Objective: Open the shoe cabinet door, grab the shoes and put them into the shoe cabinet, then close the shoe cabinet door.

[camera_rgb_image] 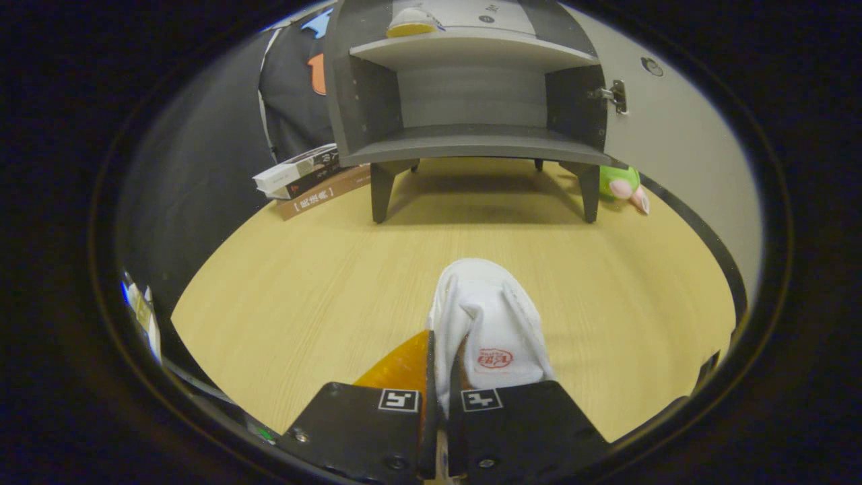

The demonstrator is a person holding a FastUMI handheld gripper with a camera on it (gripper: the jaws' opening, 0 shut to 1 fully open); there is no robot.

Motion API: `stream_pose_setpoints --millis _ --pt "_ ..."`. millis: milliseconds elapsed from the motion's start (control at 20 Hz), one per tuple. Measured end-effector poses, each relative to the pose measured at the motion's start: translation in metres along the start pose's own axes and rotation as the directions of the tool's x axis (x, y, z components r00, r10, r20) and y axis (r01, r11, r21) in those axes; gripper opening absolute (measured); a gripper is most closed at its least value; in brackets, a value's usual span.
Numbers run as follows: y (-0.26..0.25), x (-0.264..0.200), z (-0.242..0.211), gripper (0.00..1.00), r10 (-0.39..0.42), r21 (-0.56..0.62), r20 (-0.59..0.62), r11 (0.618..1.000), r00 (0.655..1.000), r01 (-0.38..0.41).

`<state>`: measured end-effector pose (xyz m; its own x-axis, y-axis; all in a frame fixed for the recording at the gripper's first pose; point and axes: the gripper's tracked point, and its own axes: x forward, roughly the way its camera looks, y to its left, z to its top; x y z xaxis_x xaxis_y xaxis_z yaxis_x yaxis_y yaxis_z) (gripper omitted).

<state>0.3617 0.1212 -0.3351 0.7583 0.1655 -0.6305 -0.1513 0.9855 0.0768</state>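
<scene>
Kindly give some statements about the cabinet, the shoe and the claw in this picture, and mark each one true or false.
1. The shoe cabinet door is open. True.
2. The claw is open and holds nothing. False: it is shut on the white shoe.
3. The lower shelf of the cabinet already holds a shoe. False: it is bare; a shoe with a yellow sole lies on the upper shelf.
4. Books lie beside the cabinet. True.
5. A green plush toy lies by a cabinet leg. True.
</scene>
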Motion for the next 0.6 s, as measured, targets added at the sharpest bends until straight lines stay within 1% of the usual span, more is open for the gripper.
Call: stream_pose_setpoints --millis 100,250,400,600 --pt "-0.006 -0.015 0.017 0.1 0.005 -0.007 0.02 1.0 1.0 -0.004" --pt "-0.012 -0.042 0.053 0.1 0.002 -0.03 0.082 1.0 0.997 0.0" --pt "-0.014 -0.074 0.105 0.1 0.009 -0.046 0.159 0.999 0.987 -0.002" --pt "-0.015 -0.113 0.187 0.1 0.012 -0.065 0.264 0.998 0.964 0.005"
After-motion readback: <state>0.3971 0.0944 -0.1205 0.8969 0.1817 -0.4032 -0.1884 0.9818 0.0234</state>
